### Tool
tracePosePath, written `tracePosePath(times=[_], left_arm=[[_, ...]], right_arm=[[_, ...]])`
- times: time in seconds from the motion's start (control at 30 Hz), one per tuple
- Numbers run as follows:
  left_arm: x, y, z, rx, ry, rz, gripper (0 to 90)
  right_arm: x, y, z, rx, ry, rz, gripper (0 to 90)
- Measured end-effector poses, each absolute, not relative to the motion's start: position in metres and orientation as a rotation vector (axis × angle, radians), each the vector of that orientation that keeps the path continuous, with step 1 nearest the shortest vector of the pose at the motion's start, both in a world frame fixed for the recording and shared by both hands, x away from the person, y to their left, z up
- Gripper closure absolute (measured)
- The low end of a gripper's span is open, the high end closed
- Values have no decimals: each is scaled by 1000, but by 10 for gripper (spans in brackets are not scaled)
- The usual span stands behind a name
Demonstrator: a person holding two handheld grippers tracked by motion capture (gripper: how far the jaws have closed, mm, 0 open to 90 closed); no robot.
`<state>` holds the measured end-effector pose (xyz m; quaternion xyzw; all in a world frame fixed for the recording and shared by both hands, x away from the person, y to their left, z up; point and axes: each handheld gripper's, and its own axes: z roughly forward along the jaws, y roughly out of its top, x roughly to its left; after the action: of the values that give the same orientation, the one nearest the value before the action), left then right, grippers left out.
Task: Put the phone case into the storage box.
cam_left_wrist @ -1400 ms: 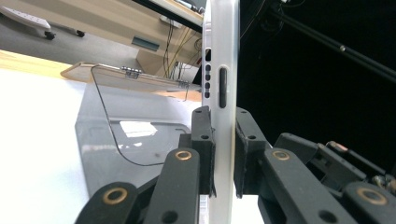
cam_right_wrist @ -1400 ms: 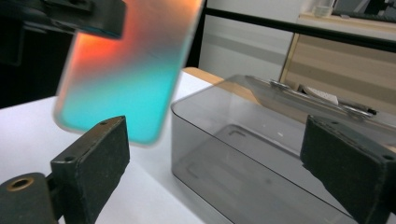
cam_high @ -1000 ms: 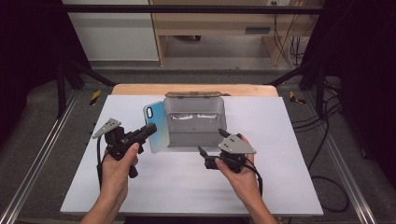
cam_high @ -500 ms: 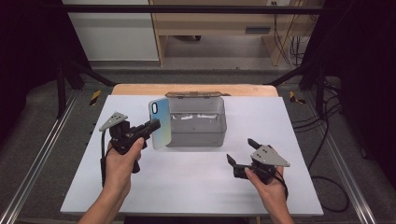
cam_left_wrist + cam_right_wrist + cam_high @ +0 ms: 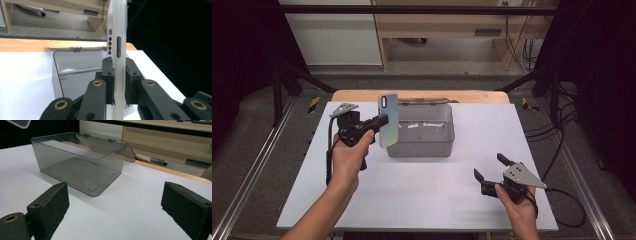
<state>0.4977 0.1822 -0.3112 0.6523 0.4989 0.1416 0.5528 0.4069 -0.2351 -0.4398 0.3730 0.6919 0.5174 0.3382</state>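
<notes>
Moved since earlier: right claw (image 5: 492,169) is now sitting back at the near right of the surface (image 5: 427,200), well apart from the box; phone is now riding higher, over the box's left edge rather than beside its left wall.
Right claw: jaws are standing wide apart with nothing between them, bare white surface showing in the gap in the right gripper view; it is pointing toward the box.
Left claw: left claw (image 5: 119,82) is clamping the phone (image 5: 388,120), pads pressing both flat faces in the left gripper view, phone standing upright on its edge with side buttons facing the camera.
Phone place: it is hanging in the air, held at its lower part, above the left rim of the box, not inside yet.
Box: clear grey box (image 5: 422,131) is sitting mid-surface, hinged lid (image 5: 105,146) folded open to the far side, nothing inside as far as visible.
Progress, judged: lid opened and phone picked up and lifted are looking done; lowering the phone into the box, releasing, and probably closing the lid are remaining.
</notes>
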Motion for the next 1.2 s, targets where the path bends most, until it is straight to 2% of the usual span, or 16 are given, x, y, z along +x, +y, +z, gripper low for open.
tracePosePath(times=[0.27,0.67,1.2], left_arm=[[516,171,-300,1590,1204,341,806],[543,155,-283,1686,1220,440,806],[562,149,-286,1700,1285,419,806]], right_arm=[[406,-232,-441,952,1803,1330,81],[404,-233,-444,950,1821,1313,81],[402,-231,-444,945,1827,1312,81]])
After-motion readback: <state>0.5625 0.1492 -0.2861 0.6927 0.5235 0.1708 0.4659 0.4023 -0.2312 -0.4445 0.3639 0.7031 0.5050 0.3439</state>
